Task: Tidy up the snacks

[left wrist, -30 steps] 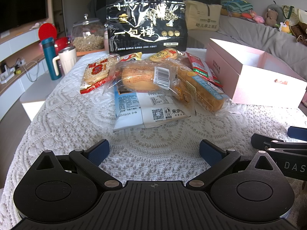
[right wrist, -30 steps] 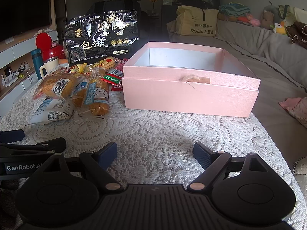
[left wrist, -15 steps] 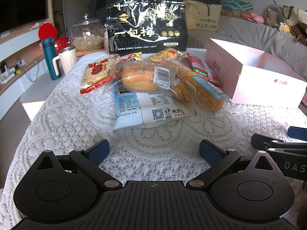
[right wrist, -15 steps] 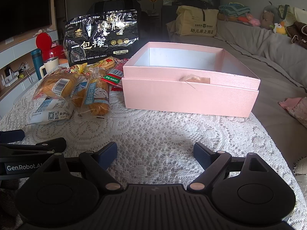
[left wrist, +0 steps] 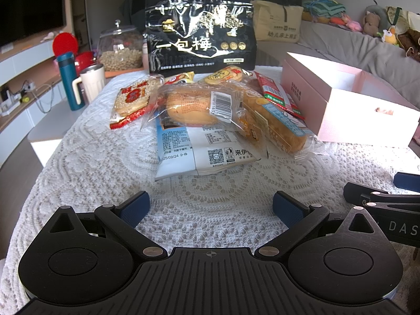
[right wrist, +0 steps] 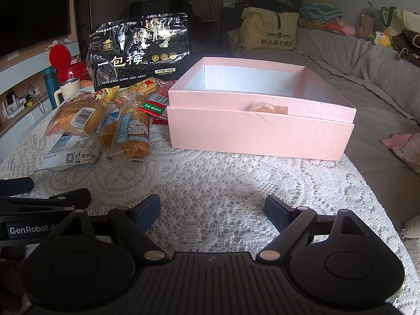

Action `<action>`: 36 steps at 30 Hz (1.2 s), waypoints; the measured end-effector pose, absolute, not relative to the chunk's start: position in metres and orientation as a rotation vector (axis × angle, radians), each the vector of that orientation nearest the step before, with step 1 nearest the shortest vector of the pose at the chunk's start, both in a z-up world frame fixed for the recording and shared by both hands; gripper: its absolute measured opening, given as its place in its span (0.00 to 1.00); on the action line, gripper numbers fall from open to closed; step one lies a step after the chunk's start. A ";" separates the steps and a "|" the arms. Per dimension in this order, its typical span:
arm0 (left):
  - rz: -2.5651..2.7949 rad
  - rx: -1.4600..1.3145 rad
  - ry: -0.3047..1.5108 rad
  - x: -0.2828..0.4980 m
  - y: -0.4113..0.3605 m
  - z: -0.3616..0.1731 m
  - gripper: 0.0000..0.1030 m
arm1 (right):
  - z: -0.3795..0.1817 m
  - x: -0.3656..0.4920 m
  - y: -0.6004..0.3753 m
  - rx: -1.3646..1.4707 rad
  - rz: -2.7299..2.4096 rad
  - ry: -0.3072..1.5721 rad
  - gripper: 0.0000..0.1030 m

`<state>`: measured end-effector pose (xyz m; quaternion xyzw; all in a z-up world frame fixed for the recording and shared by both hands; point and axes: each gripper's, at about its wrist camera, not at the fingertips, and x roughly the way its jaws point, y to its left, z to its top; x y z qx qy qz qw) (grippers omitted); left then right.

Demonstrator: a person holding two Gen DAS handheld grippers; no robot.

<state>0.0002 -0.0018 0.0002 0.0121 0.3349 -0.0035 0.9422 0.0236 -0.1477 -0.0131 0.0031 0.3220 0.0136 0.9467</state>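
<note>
Between the blue pads of our left gripper [left wrist: 211,207] lies only bare lace tablecloth [left wrist: 86,162]; the jaws stand wide apart and hold nothing. Our right gripper [right wrist: 212,211] is likewise spread wide and empty, low over the cloth just short of the pink box [right wrist: 260,128]. The two tools sit side by side; the left one's body reads "GenRobot.AI", the right one's "DAS…", cut off by the frame edge.

Ahead of the left gripper lies the snack pile. Nearest is a white-and-blue pouch [left wrist: 202,152] lying flat, printed with a QR code, "25/09/24" and "来伊份". Resting on it are a clear-wrapped bread bun [left wrist: 194,107] with a barcode sticker and, to its right, a long wrapped bread roll [left wrist: 278,126]. A red-and-white rice cracker pack [left wrist: 132,98] lies to the left, and a red-and-green sausage pack [left wrist: 278,97] lies just beside the box. Behind stands a large black plum bag [left wrist: 199,39] marked "一包梅".

We judge all packets light, soft and slippery-filmed. The breads will crush, so we would close on a crimped end seam rather than the loaf. The pouch should tolerate a grip at its near edge.

The pink box stands open and looks empty, right of the pile. Nothing has yet been placed inside.
</note>
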 end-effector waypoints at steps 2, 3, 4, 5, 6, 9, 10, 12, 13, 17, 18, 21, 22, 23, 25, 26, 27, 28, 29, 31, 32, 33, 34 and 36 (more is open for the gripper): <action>-0.008 0.023 0.683 0.000 -0.002 0.000 1.00 | -0.013 0.024 -0.147 0.002 0.029 0.661 0.84; -0.008 0.024 0.683 0.000 -0.002 0.000 1.00 | -0.012 0.024 -0.147 -0.002 0.033 0.667 0.85; -0.008 0.024 0.683 0.000 -0.002 0.000 1.00 | -0.011 0.026 -0.147 -0.009 0.038 0.676 0.85; -0.008 0.024 0.683 0.000 -0.003 0.000 1.00 | -0.010 0.027 -0.147 -0.016 0.047 0.687 0.85; -0.008 0.024 0.683 0.000 -0.002 0.000 1.00 | -0.009 0.028 -0.148 -0.022 0.058 0.696 0.85; -0.031 0.023 0.685 0.000 0.001 0.001 0.99 | -0.007 0.030 -0.152 -0.015 0.087 0.720 0.86; -0.049 0.020 0.690 0.001 0.004 0.004 0.99 | -0.007 0.030 -0.153 -0.013 0.091 0.726 0.86; -0.091 -0.027 0.690 0.001 0.014 0.011 0.99 | -0.006 0.032 -0.153 -0.020 0.097 0.743 0.86; -0.112 -0.055 0.683 0.002 0.020 0.017 0.99 | -0.005 0.034 -0.153 -0.022 0.100 0.755 0.87; -0.116 -0.066 0.609 0.020 0.045 0.046 0.99 | -0.001 0.047 -0.149 -0.067 0.152 0.798 0.90; -0.113 -0.064 0.588 0.026 0.052 0.052 0.99 | 0.001 0.051 -0.148 -0.083 0.172 0.806 0.86; -0.115 -0.066 0.537 0.054 0.066 0.066 0.99 | 0.013 0.060 -0.142 -0.072 0.271 0.770 0.82; -0.132 -0.065 0.542 0.072 0.070 0.072 0.99 | 0.018 0.063 -0.139 -0.060 0.295 0.749 0.82; -0.147 -0.068 0.574 0.090 0.072 0.077 0.99 | 0.023 0.066 -0.136 -0.051 0.310 0.740 0.82; -0.169 -0.082 0.607 0.117 0.076 0.082 0.99 | 0.032 0.074 -0.129 -0.038 0.321 0.749 0.82; -0.164 -0.081 0.614 0.125 0.076 0.081 0.99 | 0.034 0.075 -0.127 -0.024 0.321 0.739 0.82; -0.153 -0.089 0.629 0.131 0.077 0.079 0.99 | 0.034 0.077 -0.127 0.013 0.309 0.726 0.82; -0.157 -0.115 0.631 0.133 0.079 0.078 0.98 | 0.033 0.080 -0.128 0.065 0.294 0.724 0.82; -0.182 -0.139 0.610 0.131 0.080 0.076 0.98 | 0.032 0.085 -0.129 0.113 0.267 0.739 0.82; -0.198 -0.126 0.573 0.122 0.079 0.071 0.98 | 0.029 0.091 -0.132 0.160 0.230 0.743 0.82; -0.188 -0.114 0.580 0.118 0.077 0.067 0.98 | 0.028 0.089 -0.130 0.139 0.233 0.726 0.82; -0.191 -0.112 0.591 0.113 0.078 0.066 0.98 | 0.026 0.090 -0.130 0.111 0.235 0.714 0.82; -0.197 -0.110 0.596 0.106 0.079 0.066 0.98 | 0.025 0.091 -0.129 0.094 0.220 0.710 0.82; -0.190 -0.105 0.581 0.093 0.081 0.068 0.98 | 0.028 0.092 -0.128 0.072 0.222 0.686 0.82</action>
